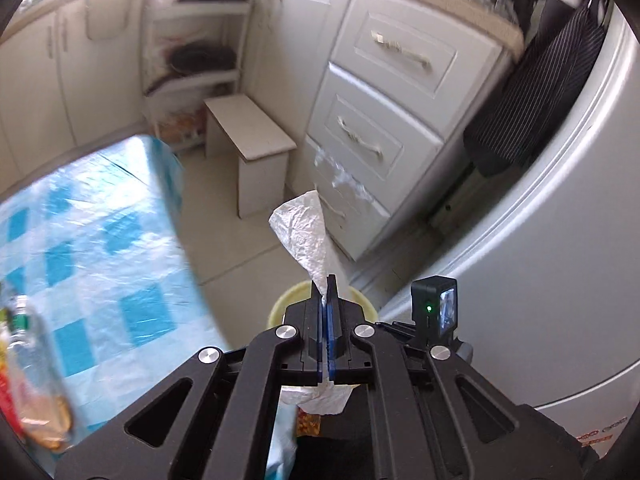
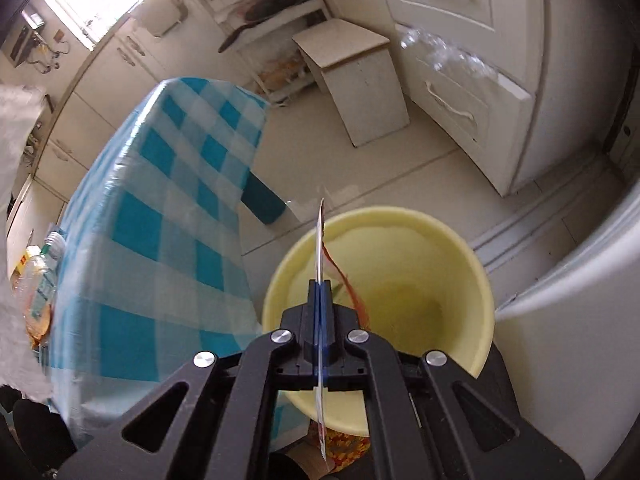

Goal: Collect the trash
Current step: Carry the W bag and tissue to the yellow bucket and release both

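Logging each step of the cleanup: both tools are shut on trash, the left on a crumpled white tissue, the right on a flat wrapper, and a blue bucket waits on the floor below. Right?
Not quite: the bucket is pale yellow, not blue, as the right wrist view shows. The rest holds: the left tool is shut on the tissue and the right tool on the wrapper.

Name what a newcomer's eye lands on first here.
The yellow bin on the floor beside the blue-checked table. The right gripper pinches a flat wrapper edge-on above it. The left gripper clamps a crumpled white tissue.
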`<state>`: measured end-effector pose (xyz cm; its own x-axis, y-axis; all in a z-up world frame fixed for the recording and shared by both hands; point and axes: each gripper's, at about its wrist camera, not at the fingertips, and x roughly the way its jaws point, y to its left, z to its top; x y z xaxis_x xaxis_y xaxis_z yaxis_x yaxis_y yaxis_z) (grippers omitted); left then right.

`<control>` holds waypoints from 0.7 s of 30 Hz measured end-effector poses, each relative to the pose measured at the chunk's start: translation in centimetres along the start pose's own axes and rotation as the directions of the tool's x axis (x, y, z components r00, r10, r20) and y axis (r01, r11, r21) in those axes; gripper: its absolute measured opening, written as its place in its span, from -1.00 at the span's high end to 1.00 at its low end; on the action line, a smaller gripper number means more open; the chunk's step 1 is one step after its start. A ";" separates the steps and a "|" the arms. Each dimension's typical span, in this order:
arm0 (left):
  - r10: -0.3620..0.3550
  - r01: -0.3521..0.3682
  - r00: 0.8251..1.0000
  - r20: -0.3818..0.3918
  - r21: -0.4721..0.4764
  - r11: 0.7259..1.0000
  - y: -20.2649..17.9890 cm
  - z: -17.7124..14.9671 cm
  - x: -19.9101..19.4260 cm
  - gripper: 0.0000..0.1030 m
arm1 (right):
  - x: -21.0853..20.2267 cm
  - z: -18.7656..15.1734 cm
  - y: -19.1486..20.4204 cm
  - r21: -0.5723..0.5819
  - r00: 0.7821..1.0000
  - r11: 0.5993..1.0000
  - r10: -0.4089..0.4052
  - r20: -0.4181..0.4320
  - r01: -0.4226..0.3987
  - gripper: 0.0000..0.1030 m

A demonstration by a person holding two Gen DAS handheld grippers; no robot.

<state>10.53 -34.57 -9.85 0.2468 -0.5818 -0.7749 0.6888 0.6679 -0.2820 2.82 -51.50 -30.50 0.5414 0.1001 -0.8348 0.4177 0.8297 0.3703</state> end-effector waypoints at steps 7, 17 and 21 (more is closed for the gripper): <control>0.046 -0.040 0.979 -0.198 0.032 0.999 -1.2 -1.1 11.6 0.96 | -2.0 -3.0 -1.3 -0.029 0.998 0.998 -0.057 0.040 0.058 0.15; 0.101 -0.091 0.951 -0.292 0.049 0.995 -1.2 -2.2 15.9 0.16 | -7.7 -4.7 -1.7 -0.014 0.992 0.999 -0.037 0.120 0.039 0.07; 0.142 -0.137 0.967 -0.212 0.036 0.990 -0.6 -2.3 12.0 0.05 | -10.4 -4.2 -0.7 -0.024 0.982 1.000 -0.003 0.188 0.008 0.07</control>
<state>11.49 -40.90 -20.29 0.1916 -0.3692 -0.9094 0.6722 0.7245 -0.1525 -6.19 -50.80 -23.76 0.6676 -0.0080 -0.7445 0.4046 0.8433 0.3538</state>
